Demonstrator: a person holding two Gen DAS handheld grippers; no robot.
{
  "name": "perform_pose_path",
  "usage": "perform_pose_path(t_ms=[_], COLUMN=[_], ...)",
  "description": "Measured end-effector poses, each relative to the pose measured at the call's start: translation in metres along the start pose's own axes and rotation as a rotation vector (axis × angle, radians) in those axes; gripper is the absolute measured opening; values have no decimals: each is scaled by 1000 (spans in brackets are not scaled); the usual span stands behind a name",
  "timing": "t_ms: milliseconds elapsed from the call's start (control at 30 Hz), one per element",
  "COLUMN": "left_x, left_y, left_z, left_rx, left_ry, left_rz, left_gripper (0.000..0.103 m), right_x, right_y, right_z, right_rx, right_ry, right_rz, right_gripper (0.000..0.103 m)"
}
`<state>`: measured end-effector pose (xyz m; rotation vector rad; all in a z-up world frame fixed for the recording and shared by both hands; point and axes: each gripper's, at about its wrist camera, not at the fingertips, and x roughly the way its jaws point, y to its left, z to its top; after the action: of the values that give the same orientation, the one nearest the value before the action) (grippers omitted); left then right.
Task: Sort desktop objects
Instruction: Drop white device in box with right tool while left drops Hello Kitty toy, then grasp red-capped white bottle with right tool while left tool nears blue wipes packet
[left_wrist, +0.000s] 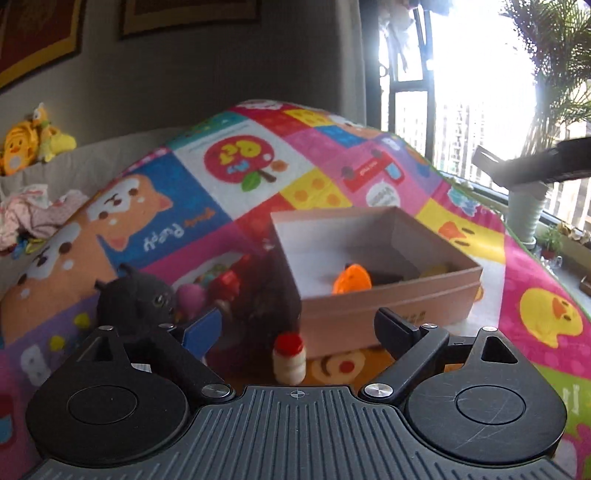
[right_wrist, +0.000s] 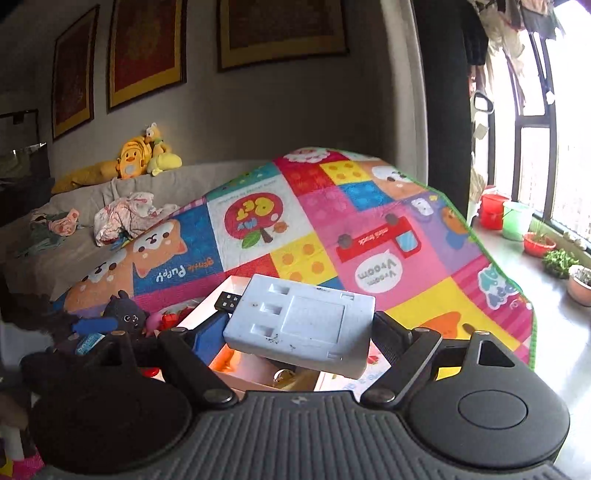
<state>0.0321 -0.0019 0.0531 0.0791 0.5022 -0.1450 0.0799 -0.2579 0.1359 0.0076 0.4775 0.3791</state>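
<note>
White plastic charger block (right_wrist: 301, 321), rigid and smooth (likely slippery, fairly light), is clamped across its flat sides in the right gripper (right_wrist: 295, 332) above the box (right_wrist: 236, 286). Left gripper (left_wrist: 295, 328) is spread wide, empty, near a small bottle (left_wrist: 290, 358).

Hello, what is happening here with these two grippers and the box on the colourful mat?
A person is sorting small things into an open pink cardboard box. The right gripper holds a flat white plastic device above the box. The left gripper is open and empty; a small white bottle with a red cap stands on the mat before it. An orange toy already lies inside.
</note>
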Motion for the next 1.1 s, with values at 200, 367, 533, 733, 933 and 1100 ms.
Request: perform_pose_path(t_ms=[200, 367, 533, 733, 933, 1100], left_x=[-15, -24, -25, -31, -35, -34], left_y=[17, 48, 76, 93, 94, 96], left_z=[-37, -44, -54, -60, -62, -63], left_rx=[53, -15, -112, -218, -233, -249], left_ry=[31, 30, 37, 26, 2, 8], left_rz=[101, 167, 248, 288, 311, 307], left_gripper=[95, 96, 96, 97, 99, 100], right_x=[99, 125, 76, 74, 119, 120], right_y=[16, 44, 123, 177, 192, 186], right_z=[14, 11, -27, -81, -97, -99], right_rx=[15, -76, -361, -319, -198, -171], right_ry=[125, 118, -9, 119, 203, 199], right_rz=[-13, -58, -17, 91, -13, -34], right_gripper=[84, 87, 66, 48, 35, 25])
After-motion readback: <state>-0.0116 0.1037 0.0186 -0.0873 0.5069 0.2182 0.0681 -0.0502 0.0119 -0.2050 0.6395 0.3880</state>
